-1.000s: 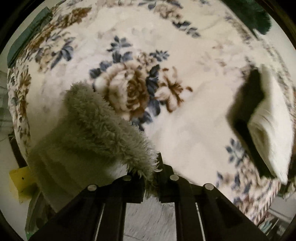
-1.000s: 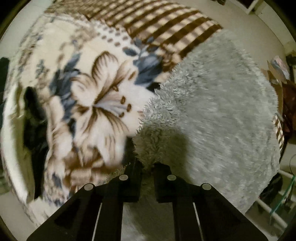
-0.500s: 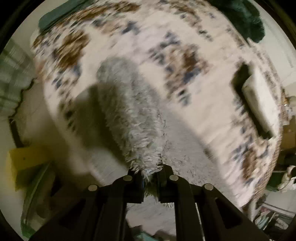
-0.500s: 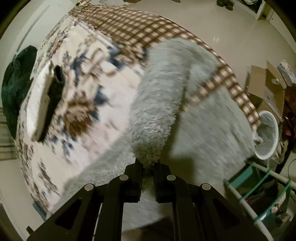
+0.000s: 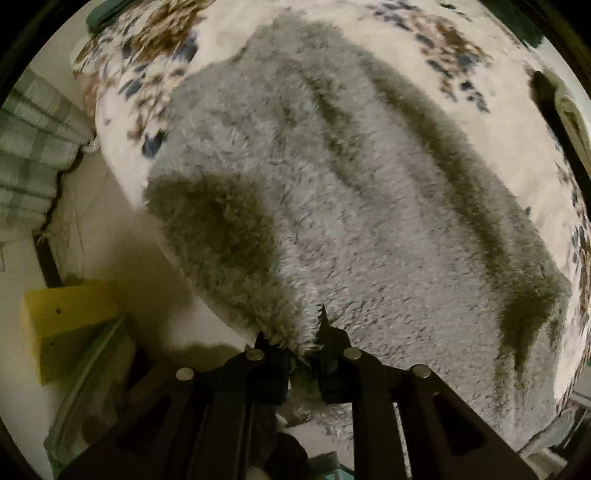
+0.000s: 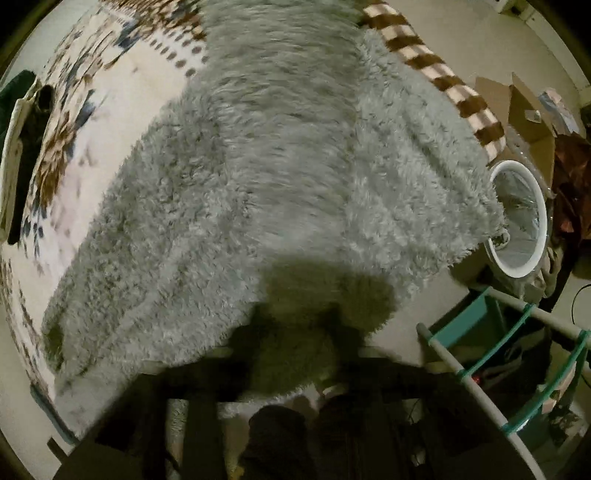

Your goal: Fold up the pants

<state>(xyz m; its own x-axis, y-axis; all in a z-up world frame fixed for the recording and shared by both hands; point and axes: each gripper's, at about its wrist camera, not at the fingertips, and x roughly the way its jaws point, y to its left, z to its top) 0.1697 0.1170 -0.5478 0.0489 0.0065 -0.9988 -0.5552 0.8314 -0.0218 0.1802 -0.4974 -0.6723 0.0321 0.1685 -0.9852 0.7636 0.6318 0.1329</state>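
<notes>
Left tongs [image 5: 304,350] pinched the fleecy grey pants' [image 5: 351,184] edge, apparently to spread them over the floral bed [image 5: 424,22]; right tongs' [image 6: 295,369] state was blurred, indeterminable.

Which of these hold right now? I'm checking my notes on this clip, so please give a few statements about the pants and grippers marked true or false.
1. The left gripper is clamped on the pants. True.
2. The pants are black denim. False: they are grey and fluffy.
3. The pants lie on a floral blanket. True.
4. The right gripper's fingers are sharp and plainly open. False: the right gripper is dark and blurred, with fleece bunched over it, so its state cannot be told.
5. A white round bin shows in the right wrist view. True.
</notes>
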